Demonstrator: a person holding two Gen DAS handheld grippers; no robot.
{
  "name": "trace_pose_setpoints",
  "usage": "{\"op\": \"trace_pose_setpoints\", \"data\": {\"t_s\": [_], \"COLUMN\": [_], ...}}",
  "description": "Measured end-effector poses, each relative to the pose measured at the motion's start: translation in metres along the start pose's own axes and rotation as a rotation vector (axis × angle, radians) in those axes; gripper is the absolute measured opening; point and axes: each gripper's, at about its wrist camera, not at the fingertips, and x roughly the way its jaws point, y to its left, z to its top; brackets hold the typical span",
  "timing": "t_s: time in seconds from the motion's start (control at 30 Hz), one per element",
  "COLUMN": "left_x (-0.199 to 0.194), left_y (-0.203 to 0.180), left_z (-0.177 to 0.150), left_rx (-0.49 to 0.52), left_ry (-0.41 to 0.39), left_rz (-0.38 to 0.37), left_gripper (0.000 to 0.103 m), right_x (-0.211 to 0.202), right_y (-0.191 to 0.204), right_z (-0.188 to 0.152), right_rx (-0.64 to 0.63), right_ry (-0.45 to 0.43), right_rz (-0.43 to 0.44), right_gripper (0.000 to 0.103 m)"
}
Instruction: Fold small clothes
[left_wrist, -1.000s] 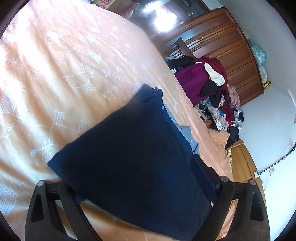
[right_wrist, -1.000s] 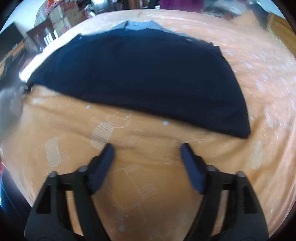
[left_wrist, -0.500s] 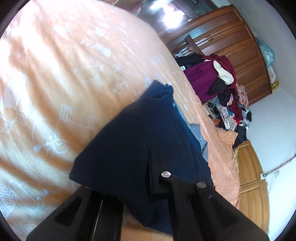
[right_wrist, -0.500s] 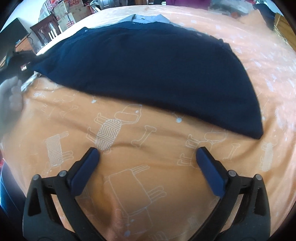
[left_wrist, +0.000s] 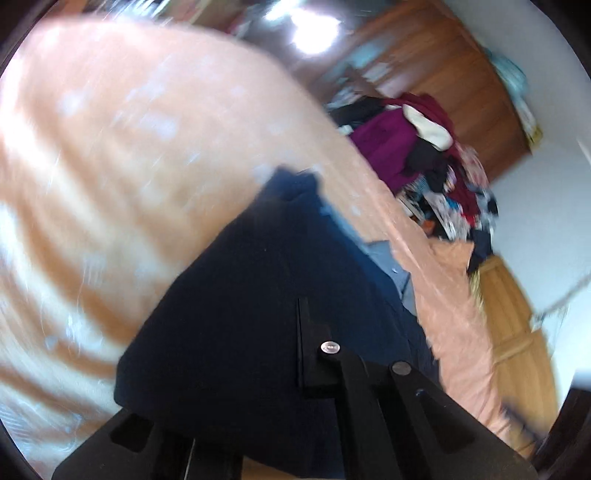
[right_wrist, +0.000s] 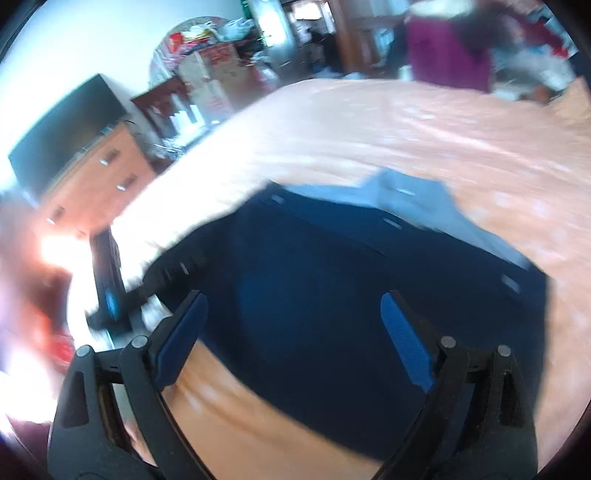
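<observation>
A dark navy garment (left_wrist: 258, 295) with a pale blue-grey lining (right_wrist: 406, 199) lies on the orange bedspread (left_wrist: 110, 166). My left gripper (left_wrist: 301, 369) is shut on the garment's near edge, and the cloth drapes over its fingers. In the right wrist view the same navy garment (right_wrist: 332, 288) fills the middle. My right gripper (right_wrist: 291, 332) is open, its blue-padded fingers (right_wrist: 184, 336) hovering over the garment's near side with nothing between them. Both views are motion-blurred.
A heap of clothes (left_wrist: 424, 155) lies beyond the bed's far edge, in front of a wooden wardrobe (left_wrist: 443, 74). A wooden dresser (right_wrist: 96, 184) with a dark screen (right_wrist: 66, 125) stands left of the bed. Orange bedspread (right_wrist: 443, 129) stretches beyond the garment.
My left gripper went from open around the garment's edge to shut on it. My right gripper moved forward from bare bedspread to over the garment and tilted upward.
</observation>
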Motion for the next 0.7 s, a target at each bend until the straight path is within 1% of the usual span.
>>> {"op": "trace_pose_setpoints", "data": {"t_s": [0.03, 0.1, 0.13, 0.17, 0.23, 0.27, 0.3, 0.37, 0.47, 0.5, 0.57, 0.6, 0.63, 0.67, 0.7], "left_x": [-0.002, -0.003, -0.002, -0.001, -0.001, -0.001, 0.0, 0.003, 0.01, 0.013, 0.015, 0.015, 0.016, 0.016, 0.017], "left_y": [-0.008, -0.022, -0.031, -0.037, -0.048, -0.054, -0.06, -0.067, -0.077, -0.08, -0.087, -0.09, -0.091, -0.092, -0.092], "left_z": [0.002, 0.001, -0.003, -0.006, -0.011, -0.013, -0.016, -0.02, -0.025, -0.028, -0.031, -0.032, -0.033, -0.034, -0.034], "left_rx": [0.049, 0.147, 0.204, 0.24, 0.304, 0.336, 0.37, 0.412, 0.469, 0.484, 0.521, 0.535, 0.542, 0.545, 0.544], "left_ry": [-0.007, -0.021, -0.027, -0.028, -0.036, -0.038, -0.04, -0.036, -0.022, -0.017, -0.014, -0.017, -0.017, -0.019, -0.017], "left_rz": [0.007, 0.043, 0.063, 0.072, 0.09, 0.097, 0.103, 0.112, 0.136, 0.142, 0.153, 0.154, 0.154, 0.153, 0.149], "left_gripper": [0.001, 0.001, 0.001, 0.001, 0.001, 0.001, 0.001, 0.001, 0.001, 0.002, 0.002, 0.003, 0.003, 0.003, 0.003], "right_x": [0.016, 0.058, 0.084, 0.113, 0.153, 0.175, 0.198, 0.216, 0.234, 0.241, 0.247, 0.245, 0.244, 0.243, 0.24], "right_y": [0.002, 0.009, 0.014, 0.021, 0.04, 0.052, 0.066, 0.084, 0.099, 0.098, 0.085, 0.075, 0.063, 0.052, 0.04], "right_z": [0.017, 0.053, 0.072, 0.088, 0.109, 0.116, 0.124, 0.126, 0.116, 0.112, 0.105, 0.103, 0.102, 0.1, 0.096], "right_rx": [0.0, -0.004, -0.013, -0.031, -0.071, -0.103, -0.13, -0.175, -0.224, -0.247, -0.274, -0.25, -0.21, -0.159, -0.082], "right_ry": [0.023, 0.108, 0.16, 0.231, 0.329, 0.388, 0.445, 0.49, 0.555, 0.569, 0.565, 0.552, 0.548, 0.545, 0.539], "right_rz": [0.037, 0.087, 0.09, 0.095, 0.059, 0.056, 0.034, 0.002, -0.041, -0.079, -0.188, -0.204, -0.194, -0.165, -0.09], "right_gripper": [0.094, 0.094, 0.094, 0.094, 0.094, 0.094, 0.094, 0.094, 0.094, 0.093, 0.092, 0.092, 0.092, 0.092, 0.085]}}
